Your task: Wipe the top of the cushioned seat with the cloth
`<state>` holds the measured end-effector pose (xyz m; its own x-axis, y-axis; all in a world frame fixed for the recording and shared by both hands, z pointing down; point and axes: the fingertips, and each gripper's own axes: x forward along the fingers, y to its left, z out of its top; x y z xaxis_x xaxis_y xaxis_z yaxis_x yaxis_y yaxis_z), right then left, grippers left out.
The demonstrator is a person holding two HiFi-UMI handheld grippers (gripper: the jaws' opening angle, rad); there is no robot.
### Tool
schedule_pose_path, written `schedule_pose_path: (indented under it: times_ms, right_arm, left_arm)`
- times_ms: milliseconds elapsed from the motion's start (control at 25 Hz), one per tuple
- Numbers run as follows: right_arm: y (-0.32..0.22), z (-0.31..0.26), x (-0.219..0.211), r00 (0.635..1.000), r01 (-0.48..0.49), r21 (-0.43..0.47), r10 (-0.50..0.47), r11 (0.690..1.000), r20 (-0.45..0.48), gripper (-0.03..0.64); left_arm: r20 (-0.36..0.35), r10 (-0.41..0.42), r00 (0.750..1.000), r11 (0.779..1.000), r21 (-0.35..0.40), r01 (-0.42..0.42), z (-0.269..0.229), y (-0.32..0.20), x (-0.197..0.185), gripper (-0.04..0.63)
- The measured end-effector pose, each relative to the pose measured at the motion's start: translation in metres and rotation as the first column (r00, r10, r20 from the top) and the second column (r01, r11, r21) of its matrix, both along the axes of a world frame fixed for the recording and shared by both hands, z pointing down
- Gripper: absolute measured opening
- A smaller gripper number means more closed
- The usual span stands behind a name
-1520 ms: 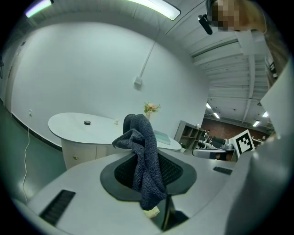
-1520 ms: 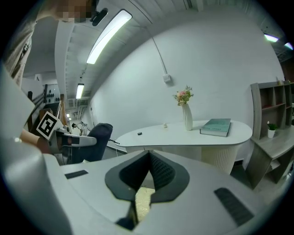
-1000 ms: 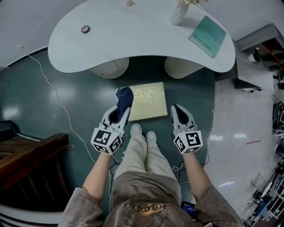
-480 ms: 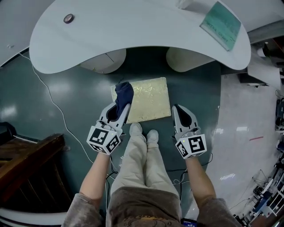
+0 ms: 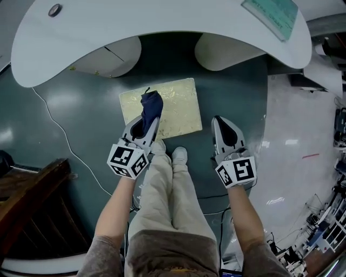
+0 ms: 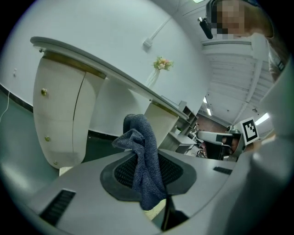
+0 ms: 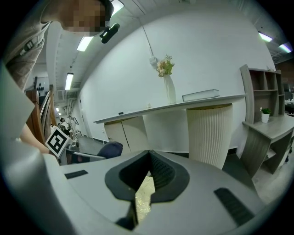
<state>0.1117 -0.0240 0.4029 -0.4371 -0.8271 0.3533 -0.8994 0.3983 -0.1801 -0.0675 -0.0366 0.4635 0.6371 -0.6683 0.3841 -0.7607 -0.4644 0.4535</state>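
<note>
Two hand-held grippers: both are held low in front of the person's shoes (image 5: 168,151), jaws pointing away towards the desk.
Left hand-held gripper (image 5: 146,123): clamped on the cloth, which fills the gap between its jaws in the left gripper view (image 6: 148,170).
Right hand-held gripper (image 5: 221,121): jaws drawn narrow, almost together, with nothing between them; only a sliver of the seat shows through the slit (image 7: 148,176). It hangs off the seat's right edge.
Cloth (image 5: 152,104): dark blue towelling, bunched. Its long axis runs along the left jaws, the free end sticking out past the tips towards the desk, over the seat's near-left part. Whether it touches the top cannot be told.
Seat (image 5: 178,105): pale yellow, roughly square, top facing up, standing a little askew between the shoes and the desk.
Step in hand: judged as the wiping itself, either cloth coming down for a stroke or lifting off after one; the top shows no trace to decide.
Any stroke calls for: cloth pressed flat, then drawn across the top.
Desk (image 5: 162,24): white, curved, beyond the seat, carrying a green book (image 5: 270,12).
</note>
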Motion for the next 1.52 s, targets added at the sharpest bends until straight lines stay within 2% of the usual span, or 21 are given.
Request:
schedule_pose_path:
  times_ms: [280, 520, 760, 1040, 1280, 1520]
  right_arm:
    - [0.012, 0.01, 0.017, 1.0, -0.028, -0.024, 0.028, 0.999, -0.001, 0.005]
    - [0.019, 0.019, 0.032, 0.998, -0.06, -0.046, 0.06, 0.997, -0.003, 0.006]
    - [0.022, 0.02, 0.044, 0.997, -0.071, -0.057, 0.071, 0.996, -0.008, 0.006]
    - [0.027, 0.027, 0.053, 0.996, -0.085, -0.069, 0.085, 0.994, -0.008, 0.006]
    - [0.028, 0.031, 0.051, 0.996, -0.085, -0.081, 0.085, 0.993, 0.0, 0.006]
    - [0.026, 0.033, 0.05, 0.997, -0.079, -0.081, 0.079, 0.994, -0.001, 0.006]
  left_arm:
    - [-0.033, 0.112, 0.993, 0.991, -0.075, -0.115, 0.054, 0.018, 0.07, 0.1]
    - [-0.053, 0.192, 0.98, 0.971, -0.135, -0.198, 0.092, 0.034, 0.135, 0.1]
    - [-0.04, 0.228, 0.973, 0.951, -0.205, -0.232, 0.131, 0.052, 0.181, 0.1]
    - [0.051, 0.254, 0.966, 0.937, -0.259, -0.233, 0.17, 0.058, 0.204, 0.1]
    - [0.133, 0.27, 0.954, 0.928, -0.3, -0.221, 0.19, 0.061, 0.205, 0.1]
    - [0.163, 0.248, 0.955, 0.934, -0.303, -0.191, 0.194, 0.057, 0.202, 0.1]
